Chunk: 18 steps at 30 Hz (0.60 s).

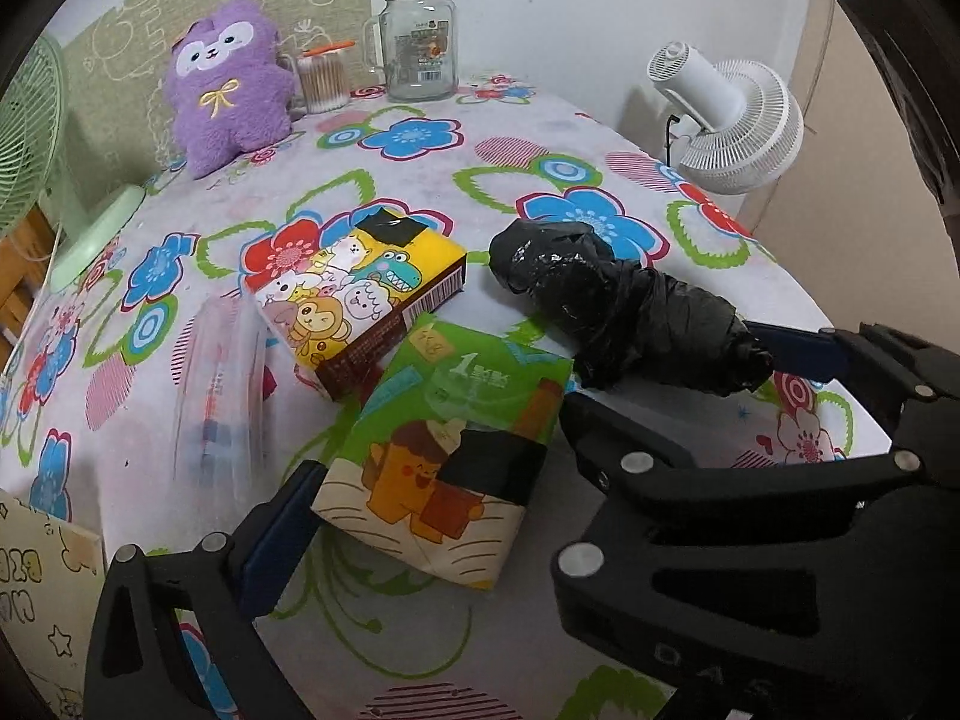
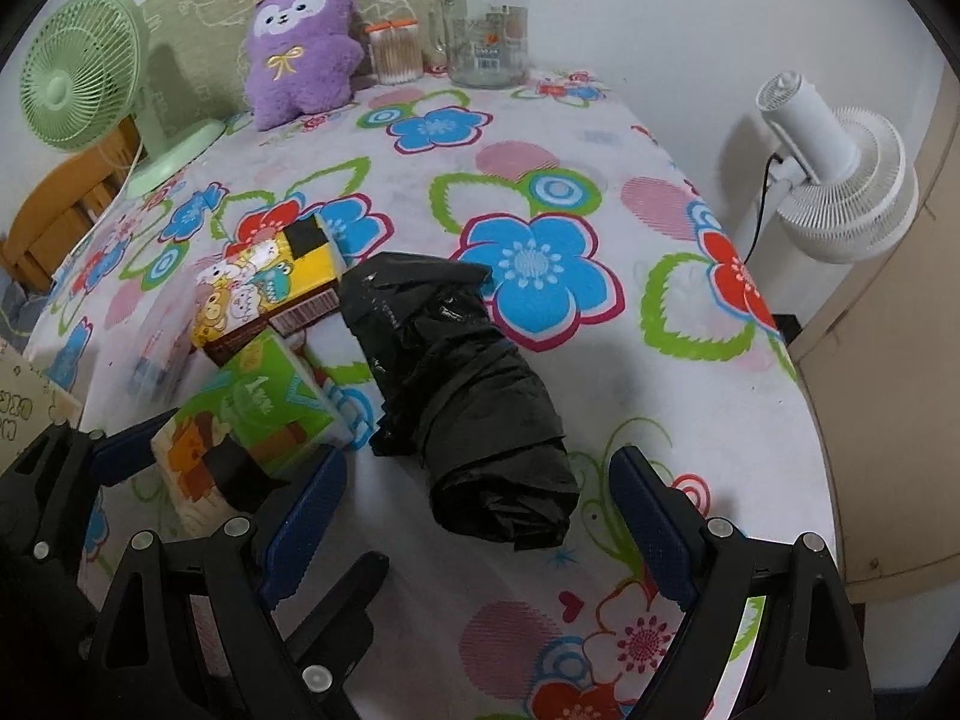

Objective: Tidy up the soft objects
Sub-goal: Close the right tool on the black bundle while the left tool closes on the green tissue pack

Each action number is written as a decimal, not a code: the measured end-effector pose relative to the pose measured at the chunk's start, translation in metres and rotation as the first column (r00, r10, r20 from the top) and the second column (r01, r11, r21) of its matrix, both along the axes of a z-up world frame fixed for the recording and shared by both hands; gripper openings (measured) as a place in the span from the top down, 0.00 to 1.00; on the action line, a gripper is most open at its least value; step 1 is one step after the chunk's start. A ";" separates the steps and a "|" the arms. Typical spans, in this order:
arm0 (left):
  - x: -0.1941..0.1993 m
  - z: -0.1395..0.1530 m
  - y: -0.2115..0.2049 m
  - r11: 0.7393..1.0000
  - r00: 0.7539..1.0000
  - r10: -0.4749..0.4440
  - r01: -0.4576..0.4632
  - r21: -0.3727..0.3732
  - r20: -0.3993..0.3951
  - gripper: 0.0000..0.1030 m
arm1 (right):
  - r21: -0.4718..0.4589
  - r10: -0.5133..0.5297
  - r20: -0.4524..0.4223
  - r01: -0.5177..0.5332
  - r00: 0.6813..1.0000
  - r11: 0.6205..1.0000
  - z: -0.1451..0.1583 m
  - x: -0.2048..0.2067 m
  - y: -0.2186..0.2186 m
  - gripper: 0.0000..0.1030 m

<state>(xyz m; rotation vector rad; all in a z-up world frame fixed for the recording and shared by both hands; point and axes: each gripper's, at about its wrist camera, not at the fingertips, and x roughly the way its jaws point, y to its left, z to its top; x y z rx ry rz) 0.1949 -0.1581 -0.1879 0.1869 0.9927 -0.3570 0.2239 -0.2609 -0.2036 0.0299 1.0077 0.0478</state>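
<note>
Right hand-held gripper (image 2: pixel 480 516) straddles black bundle (image 2: pixel 462 384), fully visible only here.

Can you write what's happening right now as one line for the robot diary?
left claw: open around green tissue pack | right claw: open over black bag roll | nothing lifted

A green tissue pack (image 1: pixel 456 456) lies flat, its far corner touching a yellow tissue pack (image 1: pixel 354 294) printed with cartoon animals. Just beside them lies a black roll of bags (image 2: pixel 462 396), crumpled. A purple plush (image 1: pixel 228 84) sits upright, well apart.
</note>
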 end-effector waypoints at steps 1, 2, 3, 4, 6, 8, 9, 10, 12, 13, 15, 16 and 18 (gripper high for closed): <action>0.000 0.000 0.000 1.000 1.000 -0.001 0.001 0.001 0.000 0.00 | -0.004 0.002 0.000 -0.002 1.000 1.000 0.000 0.001 0.001 0.12; 0.000 0.000 0.000 1.000 1.000 0.000 0.000 0.001 -0.001 0.00 | -0.007 0.006 0.001 -0.006 1.000 1.000 0.000 0.002 0.001 0.12; 0.000 0.000 0.000 1.000 1.000 -0.001 0.001 0.001 -0.002 0.00 | -0.011 0.007 0.000 -0.007 1.000 1.000 -0.001 0.003 0.002 0.12; 0.000 0.000 0.000 1.000 1.000 -0.005 0.005 0.001 -0.002 0.00 | -0.014 0.008 -0.001 -0.008 1.000 1.000 -0.001 0.003 0.002 0.12; 0.001 0.000 0.000 1.000 1.000 -0.009 0.009 0.001 -0.002 0.00 | -0.022 0.012 0.000 -0.012 1.000 1.000 -0.002 0.005 0.002 0.12; 0.001 0.000 0.001 1.000 1.000 -0.010 0.010 0.001 -0.004 0.00 | -0.025 0.014 0.002 -0.014 1.000 1.000 -0.002 0.006 0.002 0.12; 0.002 0.000 0.000 1.000 1.000 -0.010 0.010 0.001 -0.005 0.00 | -0.027 0.015 0.002 -0.015 1.000 1.000 -0.002 0.007 0.002 0.12; 0.003 0.000 0.000 1.000 1.000 -0.011 0.011 0.001 -0.005 0.00 | -0.028 0.017 0.004 -0.017 1.000 0.999 -0.002 0.008 0.003 0.12; 0.004 0.000 0.000 1.000 1.000 -0.012 0.012 0.003 -0.006 0.00 | -0.033 0.020 0.005 -0.020 1.000 0.999 -0.002 0.009 0.003 0.12; 0.004 0.000 0.000 1.000 1.000 -0.013 0.013 0.004 -0.006 0.01 | -0.036 0.022 0.006 -0.022 1.000 0.999 -0.002 0.010 0.004 0.12; 0.003 0.000 0.000 1.000 1.000 -0.011 0.011 0.006 -0.002 0.02 | -0.040 0.028 0.010 -0.027 1.000 0.999 -0.002 0.011 0.005 0.12; 0.004 0.001 0.000 1.000 1.000 -0.008 0.008 0.009 0.002 0.04 | -0.039 0.027 0.012 -0.027 1.000 0.999 -0.002 0.012 0.005 0.12; 0.005 0.002 0.000 1.000 1.000 -0.003 0.003 0.011 0.006 0.05 | -0.038 0.027 0.020 -0.026 0.999 0.999 -0.001 0.014 0.006 0.12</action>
